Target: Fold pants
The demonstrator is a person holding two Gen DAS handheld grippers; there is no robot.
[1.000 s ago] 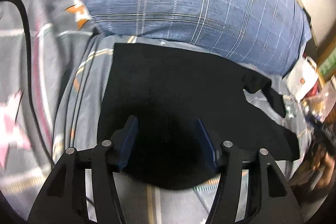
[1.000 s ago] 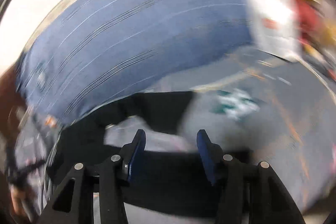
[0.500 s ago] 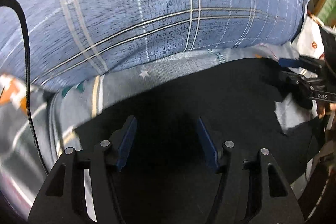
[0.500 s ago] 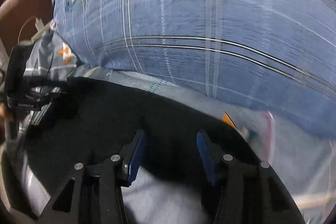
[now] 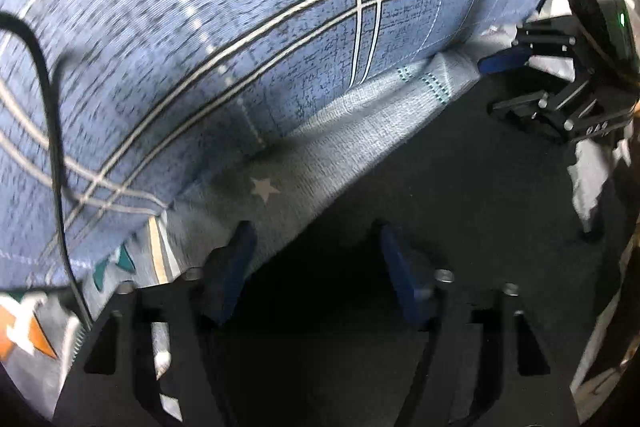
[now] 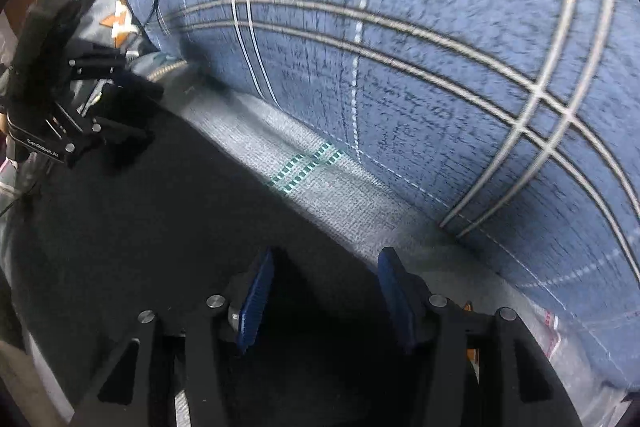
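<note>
Both grippers have dropped closer to the far edge of the black pants (image 5: 460, 195), which lie flat on the grey sheet (image 5: 360, 131) beside the blue plaid pillow (image 5: 240, 27), that edge apparently running along the pillow. Left gripper (image 5: 312, 251) and right gripper (image 6: 324, 279) hover, jaws spread, gripping nothing.

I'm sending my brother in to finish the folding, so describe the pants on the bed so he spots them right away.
Find the big blue plaid pillow at the head of the bed. Just below it runs a strip of grey bedsheet with a small white star. The pants lie flat along that strip: plain black fabric, the only unpatterned cloth there.
</note>
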